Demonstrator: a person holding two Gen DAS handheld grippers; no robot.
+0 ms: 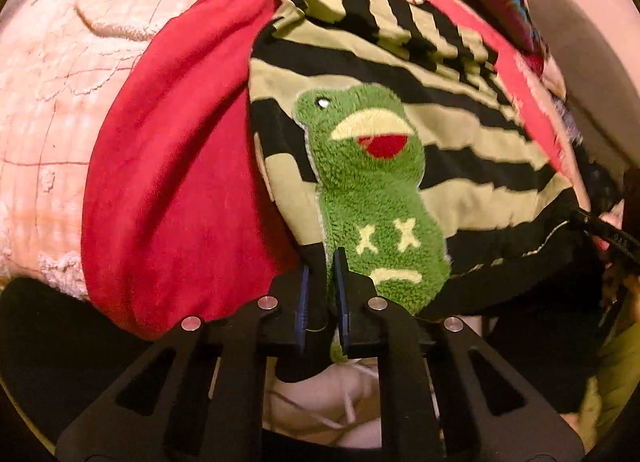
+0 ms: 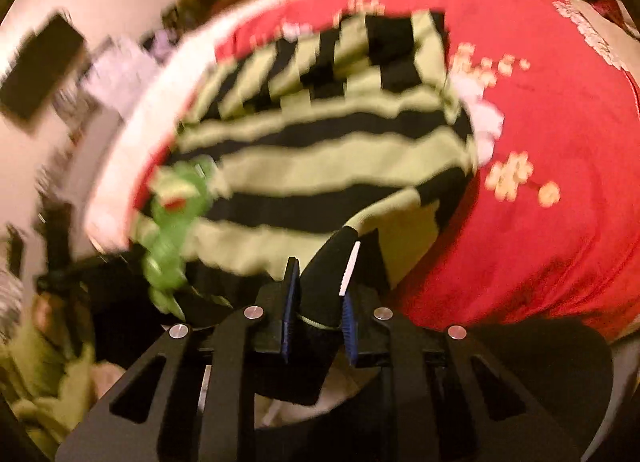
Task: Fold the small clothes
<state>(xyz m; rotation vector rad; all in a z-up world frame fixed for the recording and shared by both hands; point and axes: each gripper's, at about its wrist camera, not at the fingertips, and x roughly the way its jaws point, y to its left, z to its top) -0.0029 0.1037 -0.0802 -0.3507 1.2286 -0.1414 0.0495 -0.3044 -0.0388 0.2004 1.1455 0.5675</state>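
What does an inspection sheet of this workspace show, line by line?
Surface: red cloth spread over a pale textured blanket.
Job's things: striped garment, black and pale green, with a green frog patch, lying on the cloth.
Clutter: blurred dark and pale items beyond the cloth.
Grippers: left gripper shut on the garment's near hem; right gripper shut on its black edge.
Cables: thin white cord below the left gripper.
Surroundings: too blurred to tell.
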